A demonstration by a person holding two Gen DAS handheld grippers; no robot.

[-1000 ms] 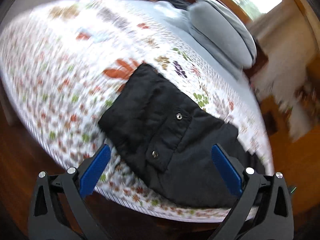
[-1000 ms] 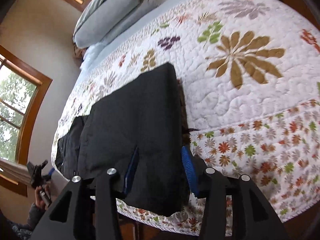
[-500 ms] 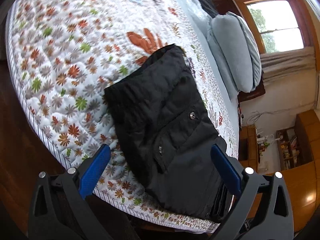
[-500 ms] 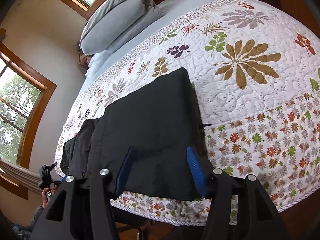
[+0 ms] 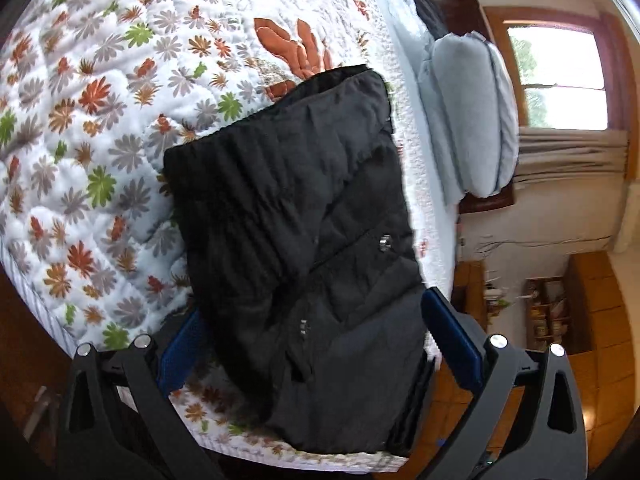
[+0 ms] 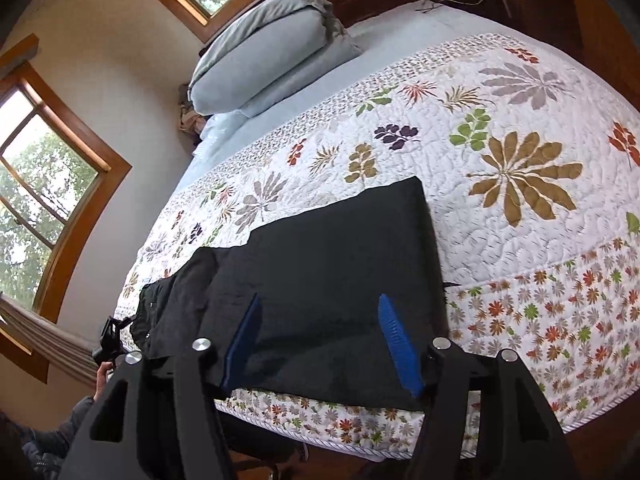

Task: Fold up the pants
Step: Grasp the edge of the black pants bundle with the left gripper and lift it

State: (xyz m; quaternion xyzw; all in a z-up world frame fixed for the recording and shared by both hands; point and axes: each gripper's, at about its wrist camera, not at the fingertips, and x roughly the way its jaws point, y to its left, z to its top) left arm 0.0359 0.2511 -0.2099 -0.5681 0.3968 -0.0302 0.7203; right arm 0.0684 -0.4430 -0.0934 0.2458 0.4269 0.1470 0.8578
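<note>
Black quilted pants [image 6: 328, 280]: folded, long axis along floral quilt's [image 6: 520, 140] near edge.
Left gripper [image 5: 320, 344]: spread, straddling pants' waist end.
Right gripper [image 6: 320, 344]: spread, jaws just opening, nothing pinched, above the pants' folded end.

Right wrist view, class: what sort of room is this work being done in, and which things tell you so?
Most likely a bedroom in a home. A bed with a floral quilt fills the view, light blue pillows are stacked near its head, and wood-framed windows line the wall. Black pants lie on the quilt.
</note>
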